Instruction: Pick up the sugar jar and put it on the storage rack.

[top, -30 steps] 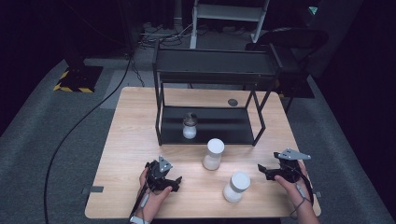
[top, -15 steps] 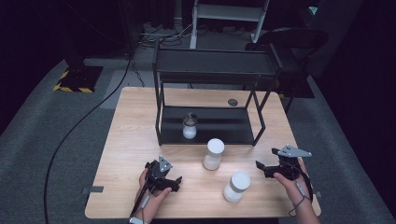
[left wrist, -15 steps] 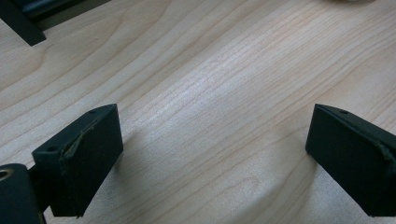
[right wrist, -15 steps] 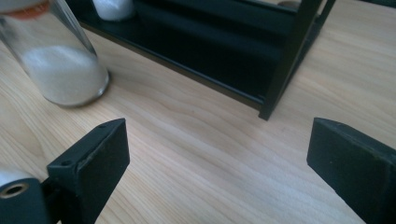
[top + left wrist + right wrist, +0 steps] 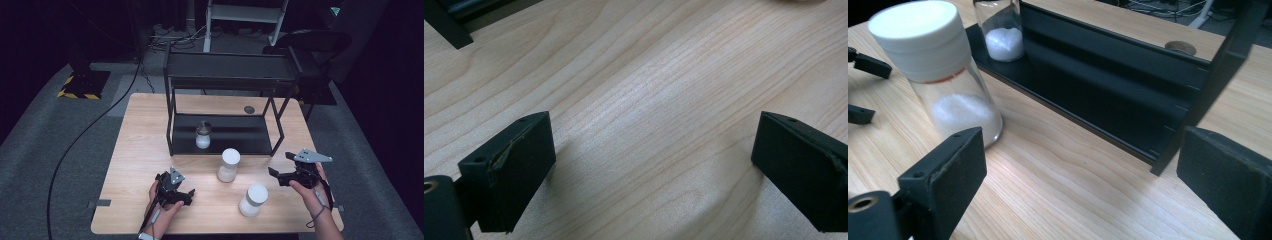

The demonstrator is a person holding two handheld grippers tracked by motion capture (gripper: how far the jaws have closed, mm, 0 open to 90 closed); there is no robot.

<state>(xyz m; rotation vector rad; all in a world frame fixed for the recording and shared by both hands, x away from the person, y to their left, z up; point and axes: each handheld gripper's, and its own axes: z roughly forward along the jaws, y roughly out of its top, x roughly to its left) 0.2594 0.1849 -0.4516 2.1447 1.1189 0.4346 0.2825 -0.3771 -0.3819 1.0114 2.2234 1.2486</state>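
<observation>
Three clear jars hold white powder. One small jar [image 5: 203, 136] [image 5: 1003, 32] stands on the lower shelf of a black rack [image 5: 225, 80] [image 5: 1108, 85]. A white-lidded jar [image 5: 229, 165] [image 5: 943, 75] stands on the table just in front of the rack. Another white-lidded jar [image 5: 253, 200] stands nearer the front edge. My left gripper [image 5: 186, 194] [image 5: 651, 132] rests low over bare wood at the front left, open, nothing between its jaws. My right gripper [image 5: 280, 166] [image 5: 1080, 150] is open to the right of the two table jars, pointing toward the jar by the rack.
The wooden table [image 5: 145, 150] carries a small dark disc [image 5: 249, 109] [image 5: 1180, 47] behind the rack's right side. The rack's right front leg [image 5: 1198, 100] stands ahead of my right gripper. The left gripper's jaw tips [image 5: 868, 65] show beyond the jar. A cable [image 5: 85, 135] runs over the grey floor.
My right gripper has edged slightly forward and up. The left gripper and the jars have stayed put.
</observation>
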